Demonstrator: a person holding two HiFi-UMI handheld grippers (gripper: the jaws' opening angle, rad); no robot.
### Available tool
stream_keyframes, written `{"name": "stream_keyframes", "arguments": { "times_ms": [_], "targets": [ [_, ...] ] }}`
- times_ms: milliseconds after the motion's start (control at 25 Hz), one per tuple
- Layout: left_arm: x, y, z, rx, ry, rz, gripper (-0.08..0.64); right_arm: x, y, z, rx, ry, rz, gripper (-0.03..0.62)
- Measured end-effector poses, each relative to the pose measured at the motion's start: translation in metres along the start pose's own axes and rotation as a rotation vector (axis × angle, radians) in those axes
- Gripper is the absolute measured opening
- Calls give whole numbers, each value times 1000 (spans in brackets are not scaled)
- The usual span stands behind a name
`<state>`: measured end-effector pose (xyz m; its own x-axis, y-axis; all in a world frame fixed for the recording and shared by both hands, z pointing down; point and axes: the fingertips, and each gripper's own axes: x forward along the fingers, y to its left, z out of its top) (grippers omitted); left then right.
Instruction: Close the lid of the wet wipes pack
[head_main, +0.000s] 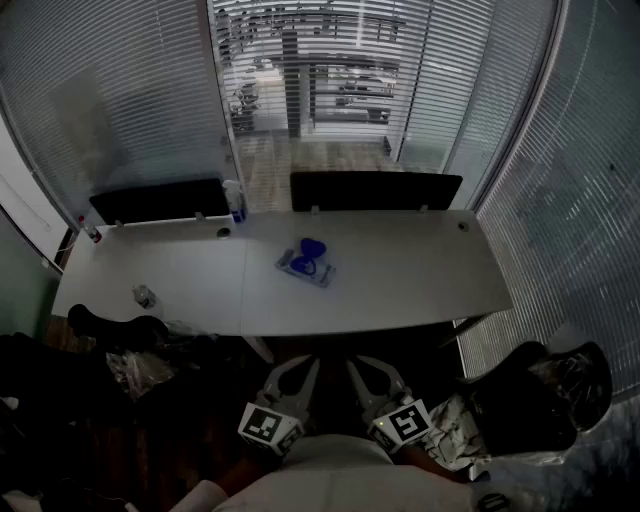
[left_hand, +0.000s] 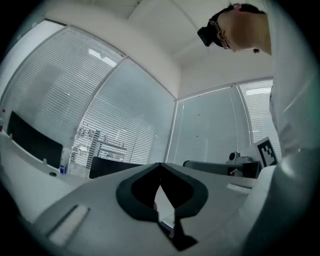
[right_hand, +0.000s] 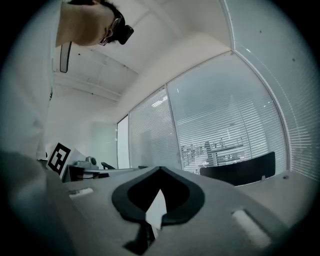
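Note:
The wet wipes pack (head_main: 305, 263) lies near the middle of the white table (head_main: 400, 270), with its blue lid standing up open. Both grippers are held low and close to my body, well short of the table's near edge and far from the pack. The left gripper (head_main: 297, 370) and the right gripper (head_main: 371, 370) point forward side by side. In the left gripper view the left gripper (left_hand: 160, 165) has its jaw tips meeting with nothing between them. The right gripper (right_hand: 160, 169) looks the same in its own view. Neither gripper view shows the pack.
Two black screens (head_main: 160, 200) (head_main: 375, 188) stand along the table's far edge, with a blue-capped bottle (head_main: 235, 205) between them. A small object (head_main: 145, 296) lies at the table's left front. Black chairs (head_main: 110, 325) (head_main: 540, 390) flank me. Blinds cover the glass walls.

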<state>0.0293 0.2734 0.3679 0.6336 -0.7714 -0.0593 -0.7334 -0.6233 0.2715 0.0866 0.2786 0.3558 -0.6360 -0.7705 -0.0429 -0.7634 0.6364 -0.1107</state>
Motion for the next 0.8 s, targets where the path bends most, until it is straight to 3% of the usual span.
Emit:
{"name": "stream_keyframes", "arguments": {
  "times_ms": [360,560,800],
  "targets": [
    [2,-2,3,18,-10,-13,3,-2,-4,-7,-21,19,3,-1],
    [4,-3,5,6,7,-4,3,-2,-6,-5,41,11,7,0],
    [6,-2,4,16,3,-4,3,-3,-10,-4,28,17,6,0]
  ]
}}
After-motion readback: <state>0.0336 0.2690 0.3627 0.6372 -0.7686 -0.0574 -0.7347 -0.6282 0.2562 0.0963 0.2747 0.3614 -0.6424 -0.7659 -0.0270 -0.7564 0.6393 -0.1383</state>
